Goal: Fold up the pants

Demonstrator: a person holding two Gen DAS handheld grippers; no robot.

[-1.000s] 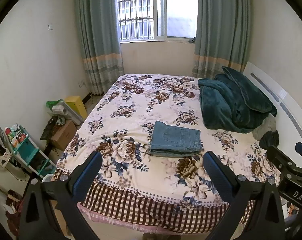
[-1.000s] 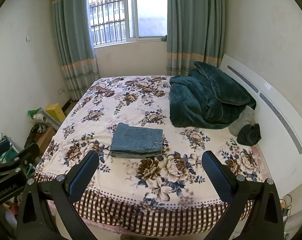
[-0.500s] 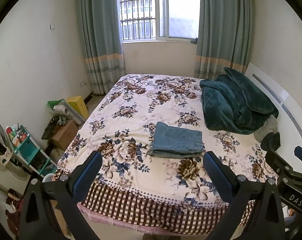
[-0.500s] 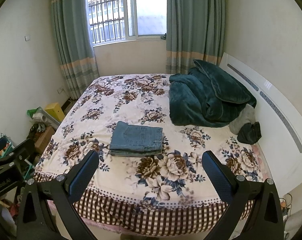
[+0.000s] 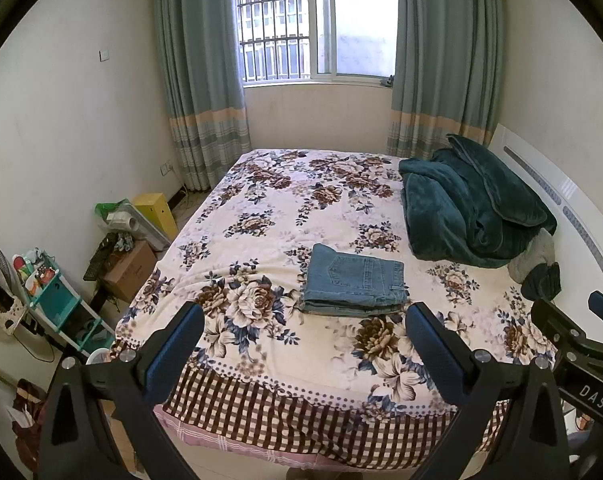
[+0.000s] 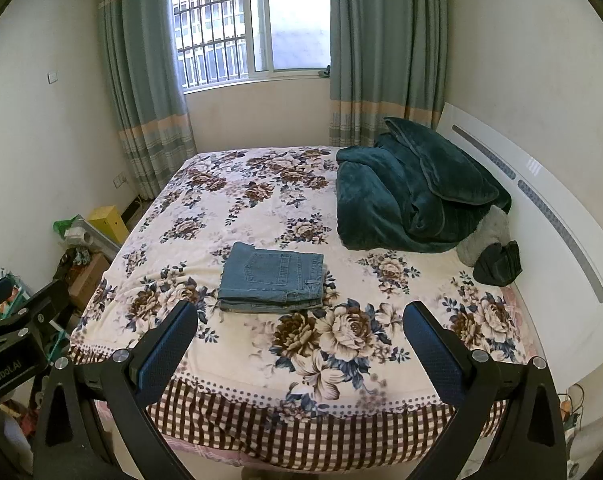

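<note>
Both grippers wide open and empty at the foot of the bed, pants folded on the bedspread.

Left gripper point(image 5: 303, 332) and right gripper point(image 6: 299, 330) are held side by side off the near edge of the bed point(image 5: 261, 412), jaws spread fully, nothing between them, not touching the fabric. Past them, the pants point(image 5: 353, 280) lie as a neat folded denim stack with a back pocket facing up, flat on the floral bedspread point(image 6: 261, 216), near the front middle of the bed, well apart from either gripper. Further back on the right, a dark green blanket point(image 6: 413, 192) is bunched against the white headboard point(image 6: 561, 220). Curtains and a barred window point(image 5: 313, 24) on the far wall.
</note>
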